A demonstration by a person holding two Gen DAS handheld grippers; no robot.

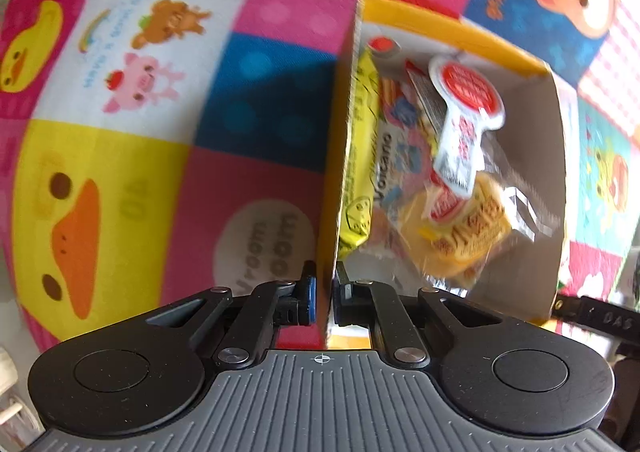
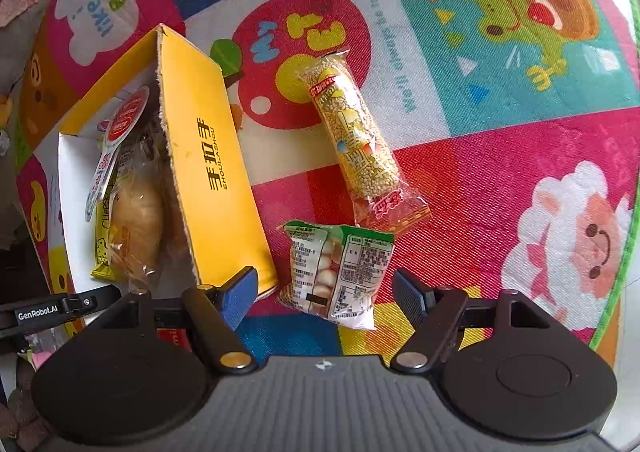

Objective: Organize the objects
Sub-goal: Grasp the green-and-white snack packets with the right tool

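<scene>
The left gripper (image 1: pixel 324 294) is clamped on the near wall of the yellow box (image 1: pixel 328 188), one finger outside, one inside. The right gripper (image 2: pixel 324 292) stands wide apart, holding nothing, its blue pads on either side of the green-topped snack bag (image 2: pixel 340 272), which lies between them on the play mat (image 2: pixel 500 172) with its long axis running away from the camera, green end far. Just beyond it the rice-puff bar (image 2: pixel 356 136) lies lengthwise too, tilted slightly leftward at its far end. Both packets sit just beside the box's right wall; to their right the mat is open. The box, open on top, holds a yellow packet (image 1: pixel 360 156), a wrapped bun (image 1: pixel 460 228) and a white-and-red sachet (image 1: pixel 464 120).
</scene>
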